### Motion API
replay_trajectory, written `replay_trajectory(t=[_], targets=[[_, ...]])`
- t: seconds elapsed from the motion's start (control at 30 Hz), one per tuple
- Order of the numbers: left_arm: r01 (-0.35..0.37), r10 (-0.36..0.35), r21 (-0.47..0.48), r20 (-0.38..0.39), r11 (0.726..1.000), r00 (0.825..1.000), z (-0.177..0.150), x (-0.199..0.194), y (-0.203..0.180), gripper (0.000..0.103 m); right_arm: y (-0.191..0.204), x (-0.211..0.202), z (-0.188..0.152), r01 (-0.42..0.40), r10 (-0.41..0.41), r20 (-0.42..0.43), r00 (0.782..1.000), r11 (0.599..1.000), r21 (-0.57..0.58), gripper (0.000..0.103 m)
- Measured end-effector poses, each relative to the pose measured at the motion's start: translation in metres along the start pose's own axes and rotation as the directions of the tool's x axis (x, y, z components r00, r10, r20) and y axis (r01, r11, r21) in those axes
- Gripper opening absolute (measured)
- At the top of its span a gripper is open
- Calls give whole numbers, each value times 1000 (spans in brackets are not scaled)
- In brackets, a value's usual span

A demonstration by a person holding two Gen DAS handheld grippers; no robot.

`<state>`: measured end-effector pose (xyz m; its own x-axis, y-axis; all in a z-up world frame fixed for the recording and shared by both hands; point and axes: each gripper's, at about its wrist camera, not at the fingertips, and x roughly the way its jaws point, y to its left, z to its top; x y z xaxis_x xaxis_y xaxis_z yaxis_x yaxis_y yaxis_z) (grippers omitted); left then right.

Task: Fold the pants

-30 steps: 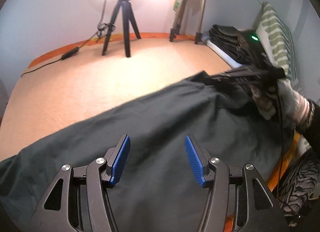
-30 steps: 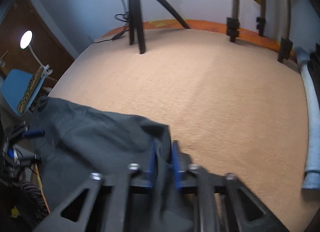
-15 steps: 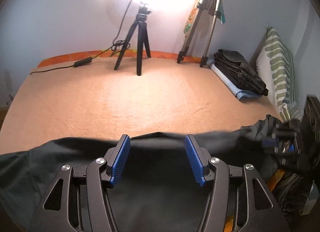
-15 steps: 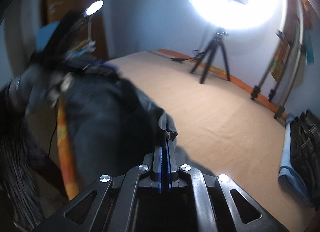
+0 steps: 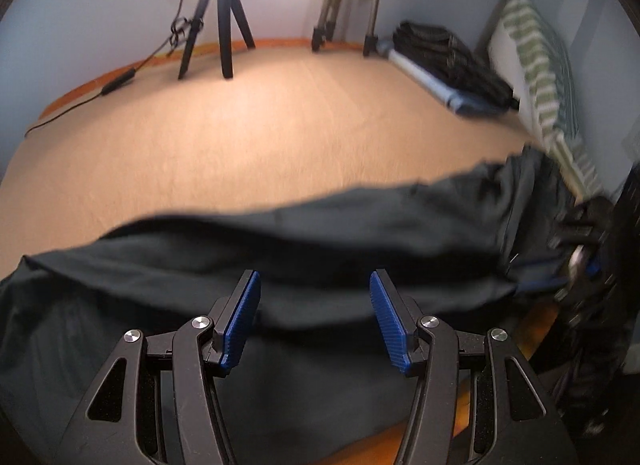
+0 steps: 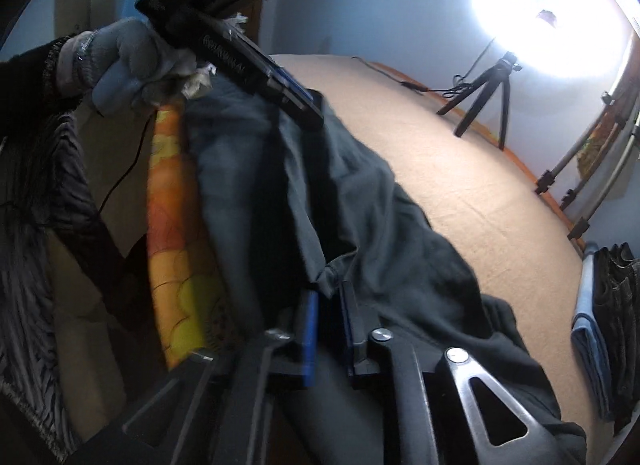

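The left claw [image 5: 315, 315] is spread wide over the dark pants [image 5: 300, 233], gripping nothing. The right claw [image 6: 329, 329] stands slightly parted with a bunched fold of the pants [image 6: 360, 225] between its blue pads; whether it pinches is unclear. The pants lie along the bed's [image 5: 260, 125] near edge. White lettering on the left claw's side [image 6: 224, 51] is unreadable. Beyond stand a tripod [image 5: 218, 17] and folded clothes [image 5: 448, 55].

Motion blur smears the right hand-held gripper [image 5: 580, 265] and the pants' [image 5: 320, 249] edge.
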<state>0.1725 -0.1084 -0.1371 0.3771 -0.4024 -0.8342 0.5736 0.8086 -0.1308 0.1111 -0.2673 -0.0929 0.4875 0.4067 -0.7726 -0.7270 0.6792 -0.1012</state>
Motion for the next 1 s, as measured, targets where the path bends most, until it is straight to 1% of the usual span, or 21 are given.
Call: replay_trajectory(t=[0.03, 0.07, 0.13, 0.2, 0.27, 0.3, 0.37, 0.4, 0.47, 0.5, 0.53, 0.57, 0.6, 0.63, 0.67, 0.73, 0.8, 0.9, 1.0], targets=[[-5, 5, 3, -15, 1000, 1000, -4, 3, 0, 56, -1, -4, 1, -12, 12, 5, 1000, 1000, 7, 17], [-7, 7, 4, -28, 1000, 1000, -7, 6, 0, 56, -5, -6, 1, -31, 31, 11, 999, 999, 21, 24], [-10, 10, 8, -48, 1000, 999, -13, 12, 0, 56, -18, -15, 5, -73, 68, 53, 996, 992, 100, 31], [-19, 20, 24, -43, 1000, 999, -15, 11, -2, 56, -34, -19, 9, -105, 90, 87, 992, 976, 191, 31], [-18, 19, 27, -41, 999, 999, -14, 10, -3, 56, -47, -17, 15, -95, 70, 103, 992, 961, 258, 32], [-15, 16, 25, -40, 1000, 999, -13, 9, -2, 56, -51, -14, 20, -87, 61, 102, 993, 959, 270, 33], [-17, 17, 25, -35, 1000, 999, -14, 8, -1, 56, -47, -8, 29, -80, 59, 90, 994, 964, 254, 33], [-17, 18, 22, -30, 1000, 999, -13, 6, 0, 56, -43, 0, 33, -66, 53, 64, 997, 970, 232, 33], [-20, 20, 16, -19, 1000, 1000, -12, 5, 1, 56, -32, 15, 38, -30, 30, 5, 1000, 983, 183, 31], [-21, 21, 12, -11, 1000, 1000, -11, 2, 2, 56, -27, 25, 39, 12, -6, -38, 999, 989, 150, 31], [-25, 25, 9, -4, 1000, 1000, -10, 1, 2, 56, -25, 34, 40, 41, -33, -68, 997, 992, 119, 19], [-32, 32, 8, 4, 999, 999, -9, -1, 4, 56, -21, 37, 38, 55, -47, -85, 995, 994, 95, 2], [-44, 44, 6, 19, 999, 999, -8, -5, 5, 56, -20, 36, 36, 70, -62, -93, 994, 994, 89, 2], [-49, 49, 3, 33, 999, 998, -7, -8, 7, 56, -22, 31, 36, 83, -75, -74, 994, 991, 104, 1], [-52, 52, 0, 46, 999, 998, -6, -12, 8, 56, -28, 23, 37, 74, -69, -40, 997, 989, 128, 1], [-63, 65, -16, 82, 998, 995, -1, -21, 12, 56, -46, 6, 43, 85, -88, 9, 996, 981, 175, 1], [-68, 71, -30, 111, 997, 991, 2, -28, 15, 56, -68, -6, 49, 118, -129, 37, 991, 970, 211, 0], [-73, 78, -41, 137, 996, 987, 7, -33, 17, 56, -107, -12, 61, 132, -154, 53, 987, 948, 289, 0], [-85, 89, -38, 120, 996, 989, 10, -25, 17, 56, -141, 3, 74, 126, -143, 26, 989, 934, 335, 0]])
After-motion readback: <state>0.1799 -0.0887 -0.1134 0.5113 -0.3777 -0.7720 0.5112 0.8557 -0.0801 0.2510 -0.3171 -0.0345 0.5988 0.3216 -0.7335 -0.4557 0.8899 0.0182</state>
